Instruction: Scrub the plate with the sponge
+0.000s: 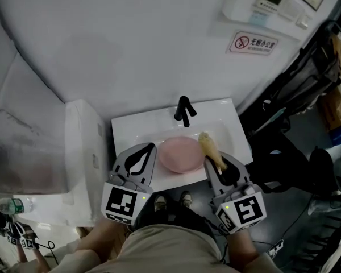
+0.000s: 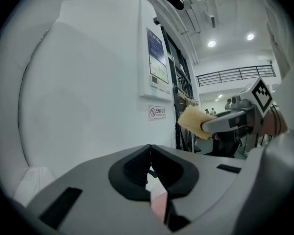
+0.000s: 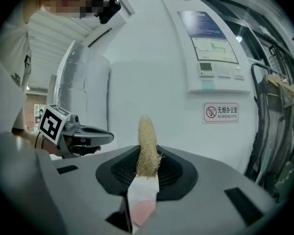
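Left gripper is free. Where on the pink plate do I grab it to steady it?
I'd grip the plate by its left rim, coming from the near left with the left gripper. It lies flat in the sink, so only the rim offers an edge; the faucet stands behind and the sponge hangs over its right side. Open the shut jaws first.

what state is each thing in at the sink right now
left gripper, shut, nothing between its jaws
right gripper, shut on the sponge
sponge, clamped at its lower end, sticking up past the jaws
plate, lying flat in the sink
sink, holds only the plate
tap, no water seen running
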